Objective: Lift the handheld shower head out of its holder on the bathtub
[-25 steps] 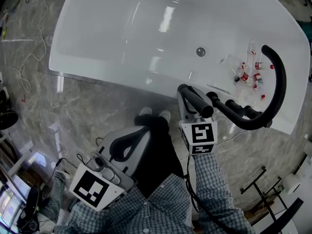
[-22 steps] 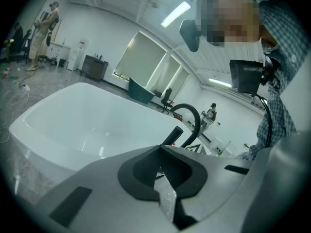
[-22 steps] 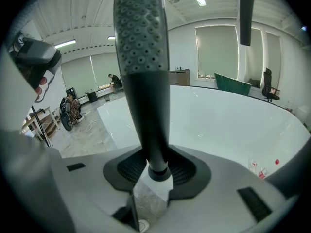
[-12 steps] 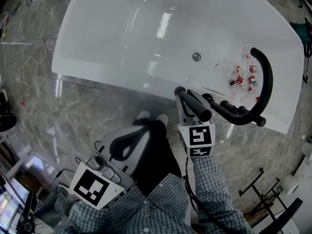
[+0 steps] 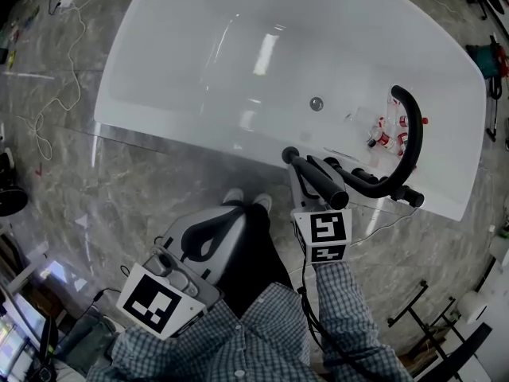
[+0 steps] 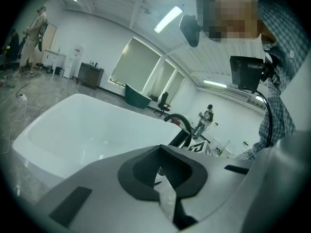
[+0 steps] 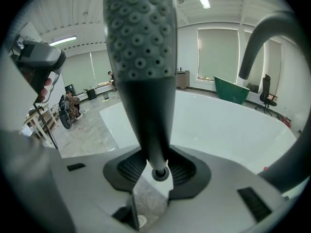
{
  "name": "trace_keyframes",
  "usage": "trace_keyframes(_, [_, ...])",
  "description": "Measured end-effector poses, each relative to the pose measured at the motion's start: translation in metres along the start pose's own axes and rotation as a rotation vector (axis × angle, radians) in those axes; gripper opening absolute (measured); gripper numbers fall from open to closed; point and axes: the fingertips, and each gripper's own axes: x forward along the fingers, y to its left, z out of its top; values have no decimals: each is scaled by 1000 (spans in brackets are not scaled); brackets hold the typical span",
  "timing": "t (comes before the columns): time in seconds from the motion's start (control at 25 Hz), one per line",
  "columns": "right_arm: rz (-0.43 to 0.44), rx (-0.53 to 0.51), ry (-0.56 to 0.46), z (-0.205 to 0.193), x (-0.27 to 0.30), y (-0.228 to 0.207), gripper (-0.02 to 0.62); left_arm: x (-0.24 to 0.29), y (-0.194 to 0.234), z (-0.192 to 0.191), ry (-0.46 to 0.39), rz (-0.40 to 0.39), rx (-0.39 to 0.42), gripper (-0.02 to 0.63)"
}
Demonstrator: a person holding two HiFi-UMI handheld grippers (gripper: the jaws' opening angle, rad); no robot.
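A: While the right tongs (image 5: 296, 164) bite down on the black shower head (image 5: 318, 178), look where we are: right at the near rim of the white bathtub (image 5: 199, 46), just beside the curved black faucet spout (image 5: 410, 134).

B: And the right gripper view backs that up. Those tongs (image 7: 154, 171) are clamped on the narrow bottom of the handle. The shower head (image 7: 141, 57) rises straight up out of them, nozzle face turned to the camera.

A: What about the very end of the handle?

B: It's a small round end, showing right between the two jaws, with grey marble floor (image 7: 148, 205) visible below it. The tub spreads out wide beyond.

A: Over to the other side. The left tongs (image 5: 231, 217) hang low over the floor, close in to the person's body and back from the tub rim.

B: Left gripper view now: tongs (image 6: 163, 178) drawn together with nothing between them, just a sliver of floor through the slit.

A: By the spout, at the tub's right-hand end, there's a cluster of small red-capped bottles (image 5: 386, 134).

B: And the drain (image 5: 316, 103) sits in the tub bottom, toward that same end. A white cable (image 5: 60, 94) trails over the floor on the left, and checked sleeves (image 5: 342, 309) fill the bottom of the head view.
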Motion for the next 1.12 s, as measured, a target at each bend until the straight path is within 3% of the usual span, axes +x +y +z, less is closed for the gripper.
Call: trace_keyframes(1.12, [-35, -6, 4, 56, -79, 16, 133, -50, -27, 57, -69, -19, 88, 2])
